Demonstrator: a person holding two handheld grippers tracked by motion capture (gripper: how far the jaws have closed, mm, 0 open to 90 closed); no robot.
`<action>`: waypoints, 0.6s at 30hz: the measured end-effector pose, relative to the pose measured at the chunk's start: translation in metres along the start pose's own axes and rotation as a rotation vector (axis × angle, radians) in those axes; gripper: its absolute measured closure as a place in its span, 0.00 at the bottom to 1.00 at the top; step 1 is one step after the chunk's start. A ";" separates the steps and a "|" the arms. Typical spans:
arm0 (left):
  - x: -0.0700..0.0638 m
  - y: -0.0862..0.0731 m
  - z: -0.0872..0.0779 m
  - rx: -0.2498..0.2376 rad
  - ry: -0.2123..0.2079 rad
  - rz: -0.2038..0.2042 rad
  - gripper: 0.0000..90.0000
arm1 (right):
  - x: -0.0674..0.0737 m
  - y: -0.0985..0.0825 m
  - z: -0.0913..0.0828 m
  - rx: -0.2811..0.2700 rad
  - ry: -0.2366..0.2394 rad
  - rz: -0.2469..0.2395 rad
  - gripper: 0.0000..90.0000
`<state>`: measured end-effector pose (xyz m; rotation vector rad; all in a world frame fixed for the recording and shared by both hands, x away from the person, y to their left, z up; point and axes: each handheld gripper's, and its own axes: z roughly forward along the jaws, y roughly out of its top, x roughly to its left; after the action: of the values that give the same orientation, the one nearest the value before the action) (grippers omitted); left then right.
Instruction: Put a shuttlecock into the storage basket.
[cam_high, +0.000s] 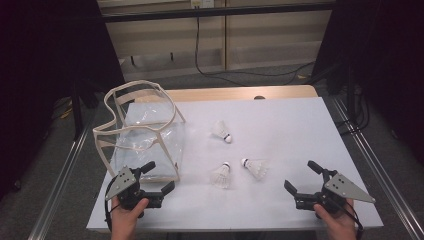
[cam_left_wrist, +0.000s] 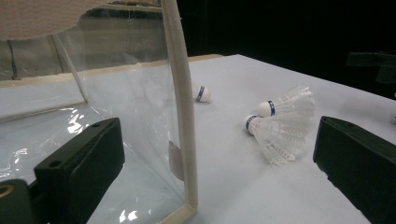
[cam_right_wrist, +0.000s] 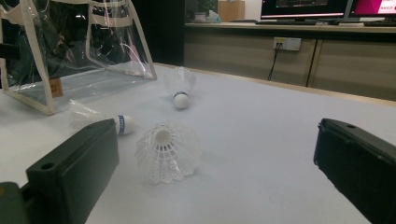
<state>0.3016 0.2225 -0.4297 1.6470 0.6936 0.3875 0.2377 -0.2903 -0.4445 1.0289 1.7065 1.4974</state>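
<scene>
a: left gripper (cam_high: 159, 178) spread, empty, at the clear bag (cam_high: 145, 135)'s near corner. right gripper (cam_high: 303, 177)?
b: spread, empty, near table (cam_high: 300, 120)'s front edge. three shuttlecocks (cam_high: 220, 176) lie between, open surface around them.

Overhead plus two low, shuttlecock-facing (cam_high: 220, 176) views

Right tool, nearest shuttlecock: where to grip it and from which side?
Probably the skirt just behind the cork. That shuttlecock lies on its side, white cork pointing toward the bag and the flared skirt toward the right tool, which is open. Come from above with the jaws straddling the narrow neck; the wide mesh end looks flimsy and may crush.
</scene>
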 end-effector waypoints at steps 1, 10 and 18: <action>0.000 0.000 0.000 0.000 0.000 0.000 0.02 | 0.000 0.000 0.000 0.000 0.000 0.000 0.00; -0.001 0.000 0.002 0.007 -0.005 0.010 0.02 | -0.002 -0.001 -0.002 -0.003 -0.001 0.010 0.00; -0.006 0.002 0.006 0.020 -0.025 0.017 0.02 | -0.001 -0.001 -0.002 -0.002 0.006 0.008 0.00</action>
<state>0.3011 0.2138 -0.4286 1.6754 0.6669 0.3727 0.2368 -0.2923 -0.4456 1.0320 1.7064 1.5081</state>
